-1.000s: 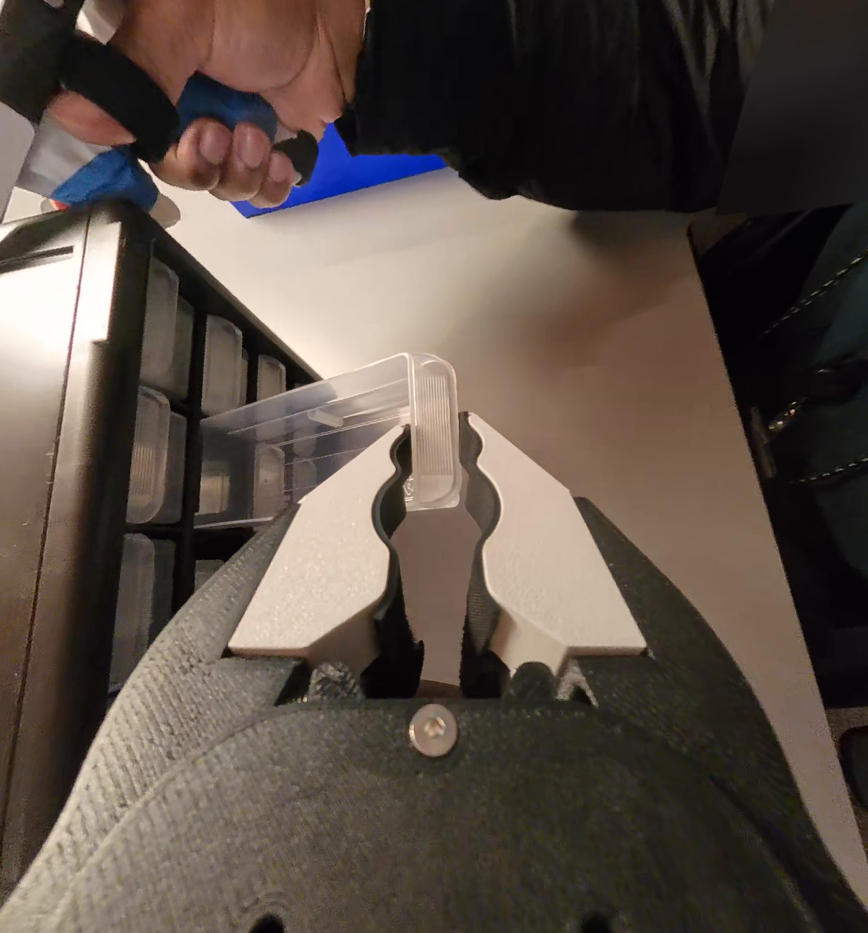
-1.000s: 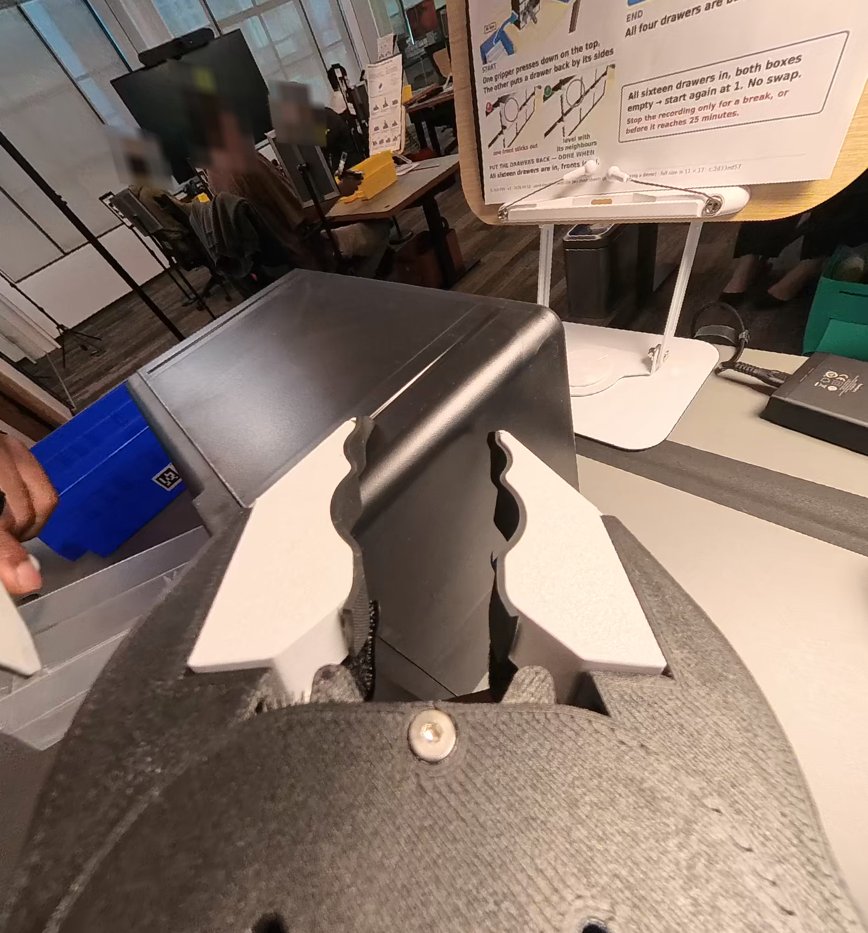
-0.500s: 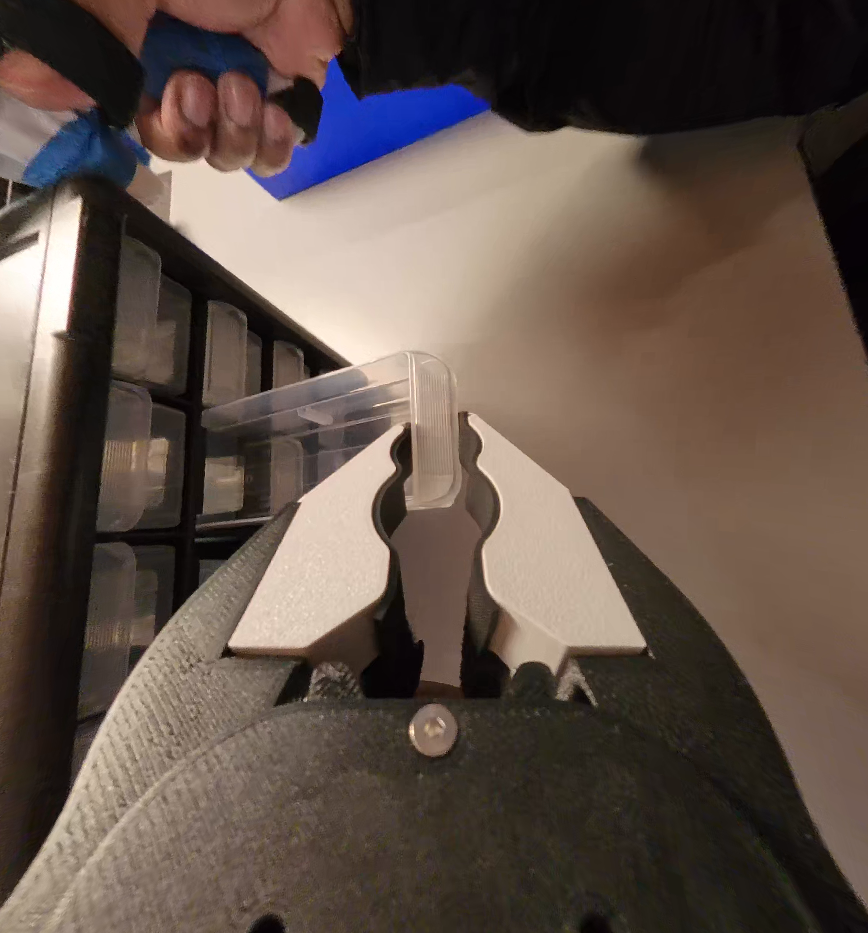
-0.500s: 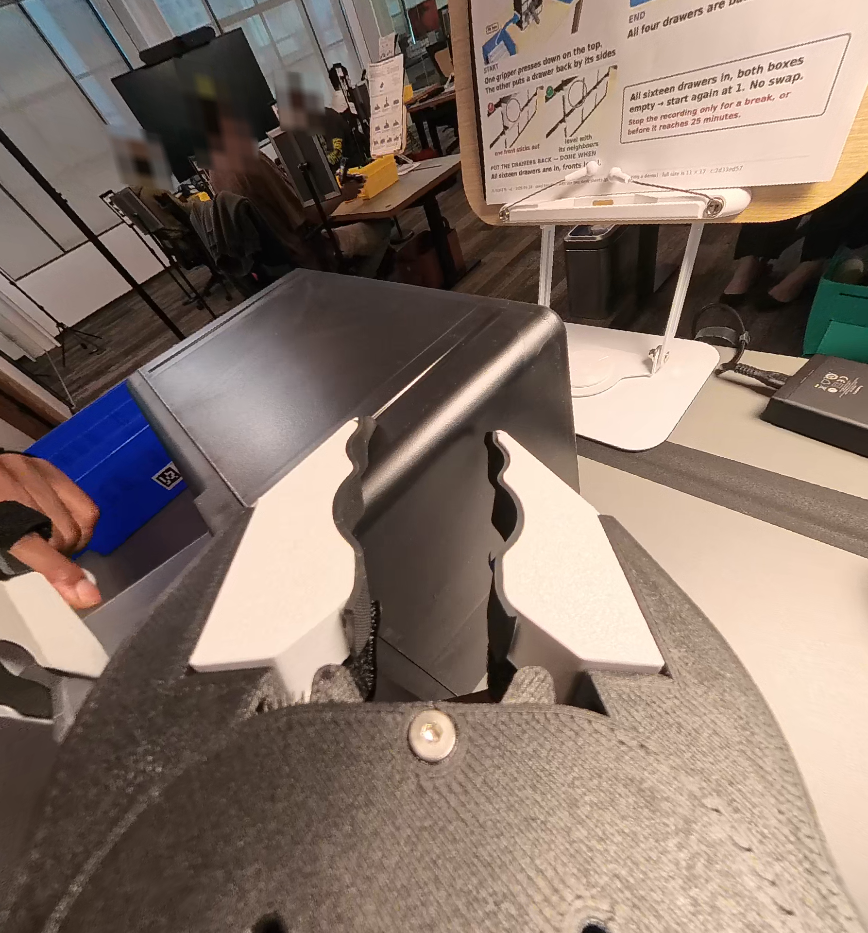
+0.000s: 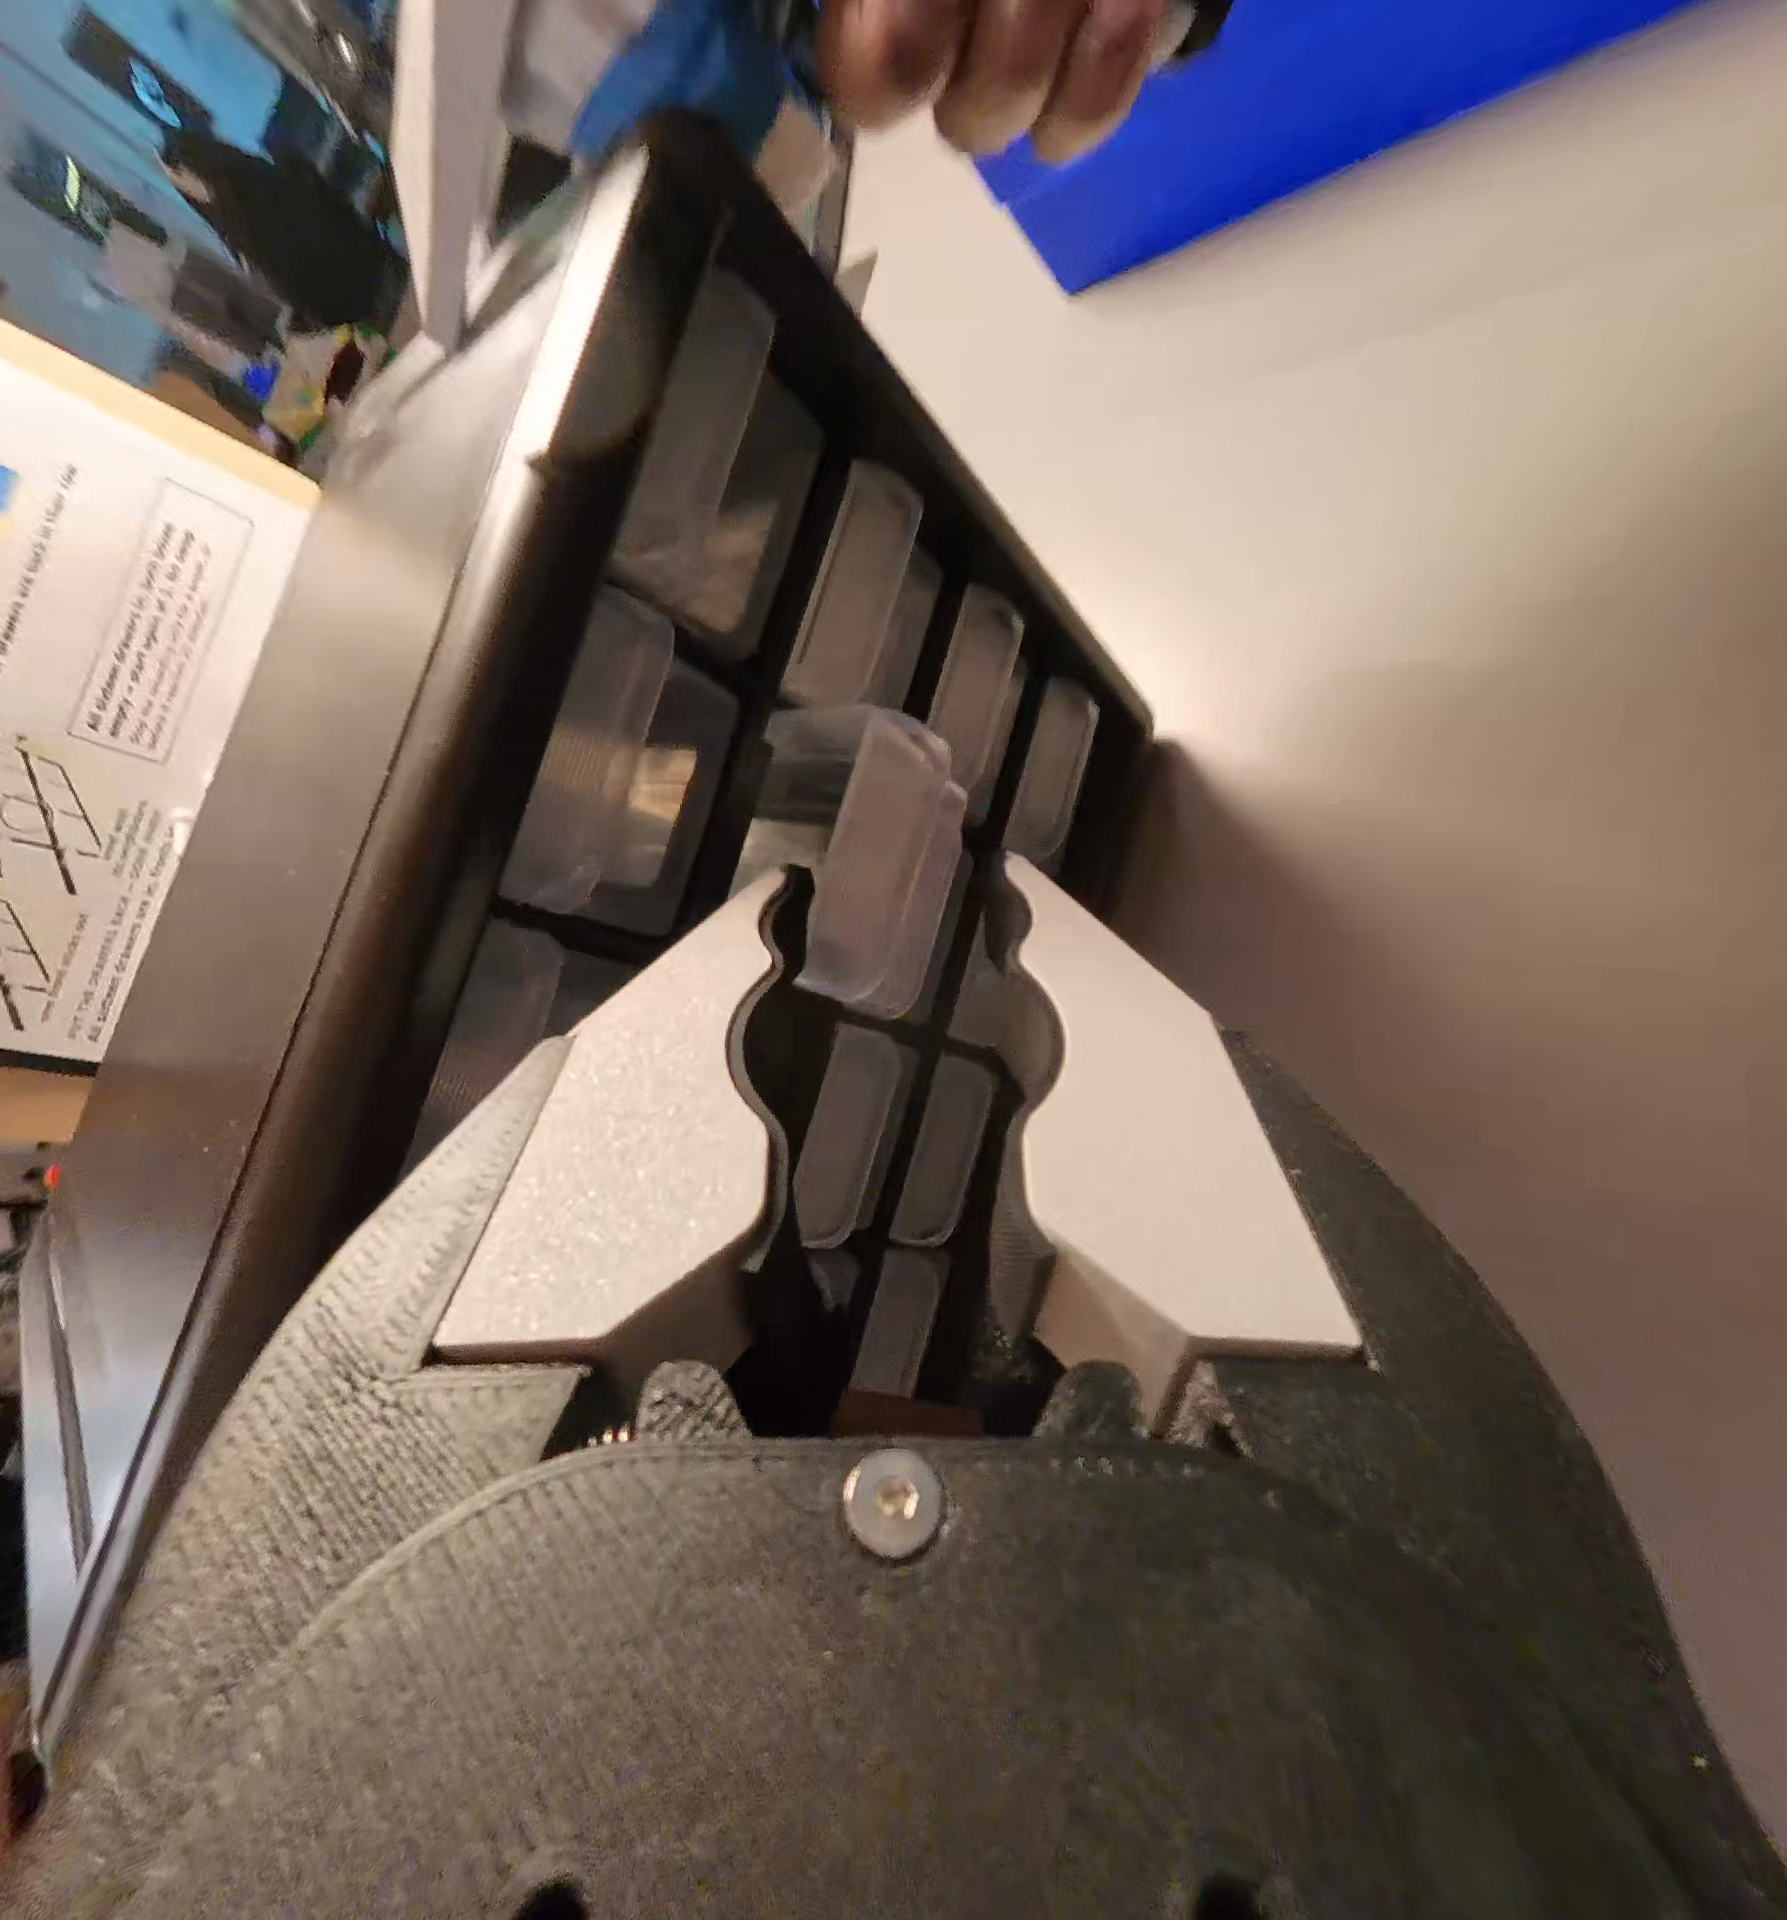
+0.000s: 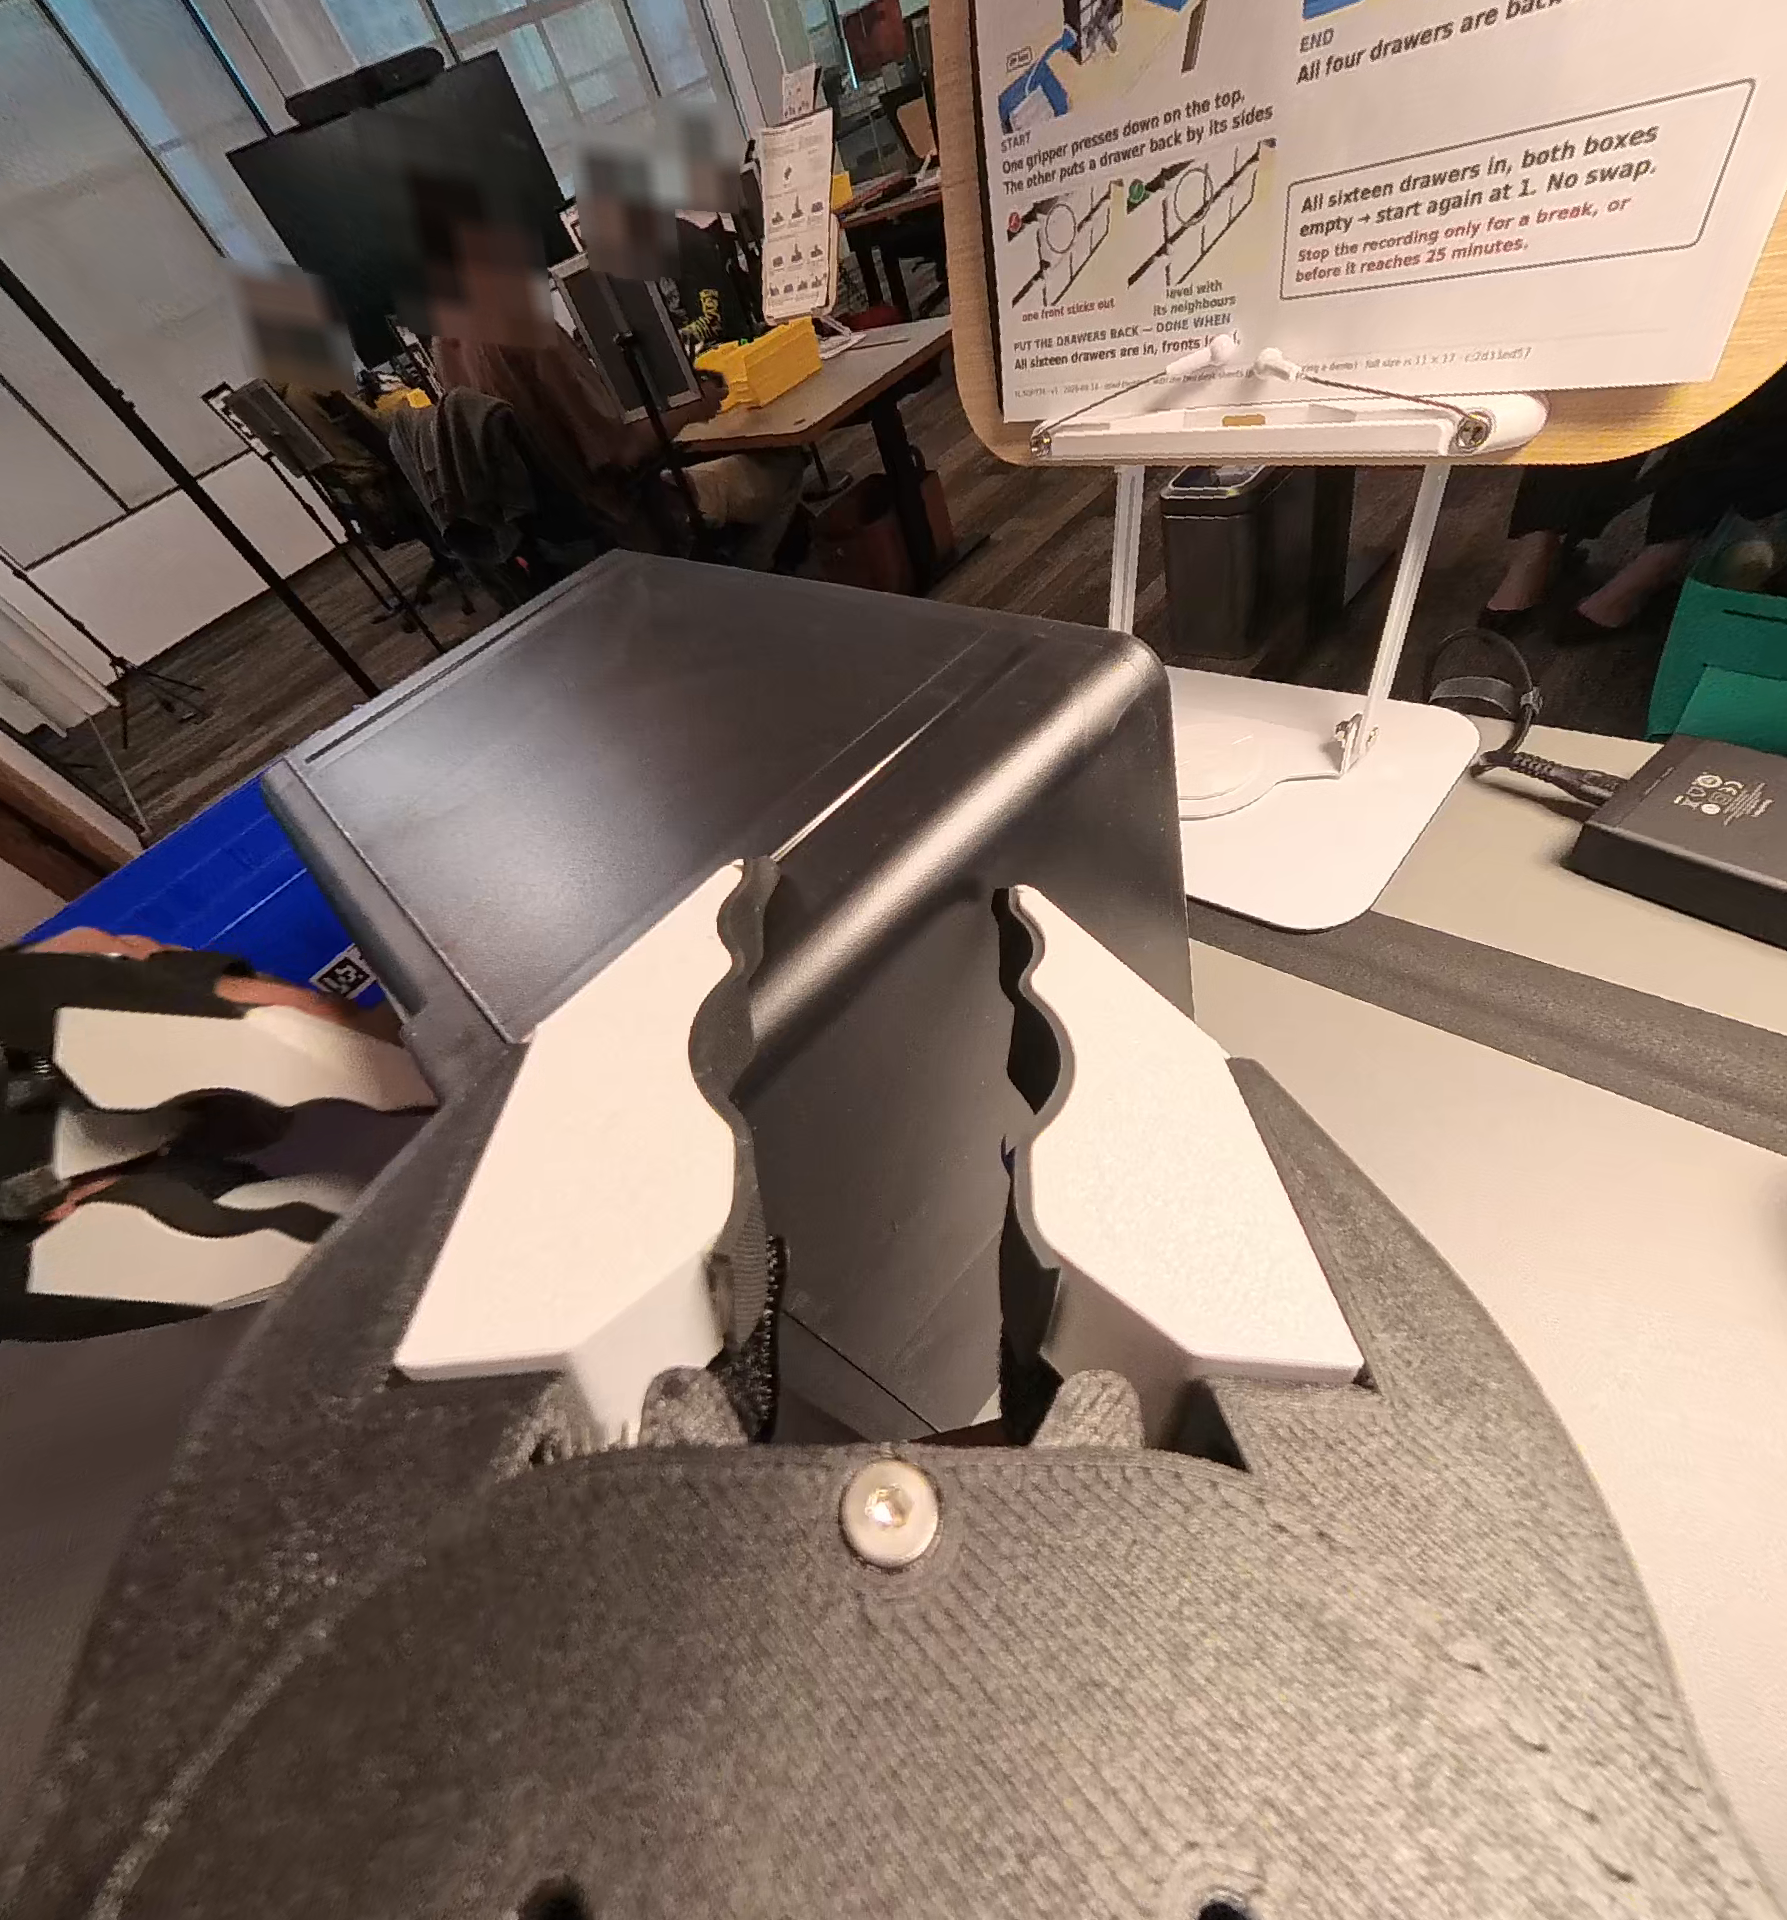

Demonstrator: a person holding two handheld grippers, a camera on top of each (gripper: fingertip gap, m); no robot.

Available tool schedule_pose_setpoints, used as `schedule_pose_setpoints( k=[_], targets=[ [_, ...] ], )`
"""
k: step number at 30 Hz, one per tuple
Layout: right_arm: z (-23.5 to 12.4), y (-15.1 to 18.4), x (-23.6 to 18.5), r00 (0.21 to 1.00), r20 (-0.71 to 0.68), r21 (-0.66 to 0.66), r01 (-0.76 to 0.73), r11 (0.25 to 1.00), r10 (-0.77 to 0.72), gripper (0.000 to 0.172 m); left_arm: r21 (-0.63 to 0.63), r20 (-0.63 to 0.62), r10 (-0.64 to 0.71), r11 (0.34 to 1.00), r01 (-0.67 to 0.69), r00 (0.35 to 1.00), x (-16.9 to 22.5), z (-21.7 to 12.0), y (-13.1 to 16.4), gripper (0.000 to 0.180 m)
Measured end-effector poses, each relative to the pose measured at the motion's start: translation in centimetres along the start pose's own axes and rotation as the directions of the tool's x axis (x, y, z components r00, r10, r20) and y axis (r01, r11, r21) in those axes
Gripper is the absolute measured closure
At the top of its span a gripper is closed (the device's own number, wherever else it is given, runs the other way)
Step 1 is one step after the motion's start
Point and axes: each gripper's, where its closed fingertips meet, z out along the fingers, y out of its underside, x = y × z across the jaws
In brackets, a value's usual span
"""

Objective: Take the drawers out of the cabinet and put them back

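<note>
The black cabinet (image 5: 401, 644) holds rows of clear drawers. One clear drawer (image 5: 878, 883) sticks out a little from its slot, pull tab towards me. My left gripper (image 5: 894, 873) is open around that tab, with a clear gap at the right pad. In the right wrist view the left gripper (image 6: 349, 1153) shows at the cabinet's front, jaws apart. My right gripper (image 6: 884, 883) is open and empty, its fingers resting over the cabinet's top right edge (image 6: 608, 748). The hand on it (image 5: 993, 73) shows above the cabinet.
A blue bin (image 6: 214, 894) stands behind the cabinet on the grey table (image 5: 1440, 727). An instruction sheet on a white stand (image 6: 1284, 436) is at the back right. A black box (image 6: 1730, 862) lies to the right. People sit at desks far off.
My left gripper carried the drawer into the cabinet slot, then its jaws opened off the pull tab. The left view has swung and tilted. The right gripper stayed on the cabinet top.
</note>
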Motion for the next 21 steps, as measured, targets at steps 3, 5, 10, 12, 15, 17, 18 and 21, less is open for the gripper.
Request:
schedule_pose_setpoints(
  k=[3,5,10,12,15,17,18,21],
  targets=[
    [0.0,0.0,0.0,1.000,0.005,-0.001,-0.002,1.000,0.002,0.124,0.120,-0.019,-0.016,0.993,0.018,1.000,0.9,-1.7,-1.4,0.151],
    [0.1,0.0,0.0,1.000,0.009,-0.002,-0.002,1.000,0.002,0.124,0.125,-0.088,-0.012,0.992,0.023,0.996,2.3,-2.1,-1.4,0.159],
    [0.0,0.0,0.0,1.000,0.002,0.000,0.002,1.000,-0.002,0.125,0.047,-0.063,-0.049,0.998,0.052,0.997,1.4,0.1,-0.2,0.166],
    [0.0,0.0,0.0,1.000,0.000,0.001,0.004,1.000,-0.004,0.125,0.053,-0.036,-0.130,0.990,0.132,0.991,0.4,1.3,-0.3,0.163],
    [0.0,0.0,-0.1,1.000,0.003,0.000,0.002,1.000,-0.002,0.125,0.067,-0.035,-0.202,0.977,0.204,0.979,0.2,1.8,-0.3,0.159],
    [0.0,0.0,-0.1,1.000,0.004,0.000,0.005,1.000,-0.005,0.125,0.088,-0.041,-0.196,0.976,0.199,0.980,0.7,0.5,-0.4,0.155],
    [0.0,0.0,-0.1,1.000,0.003,-0.001,0.008,1.000,-0.008,0.125,0.096,-0.043,-0.192,0.976,0.195,0.980,0.9,-0.5,-0.3,0.151],
    [0.0,0.0,-0.1,1.000,0.009,-0.003,0.008,1.000,-0.008,0.125,0.080,-0.037,-0.191,0.978,0.193,0.981,1.0,-4.6,1.1,0.146]
  ],
)
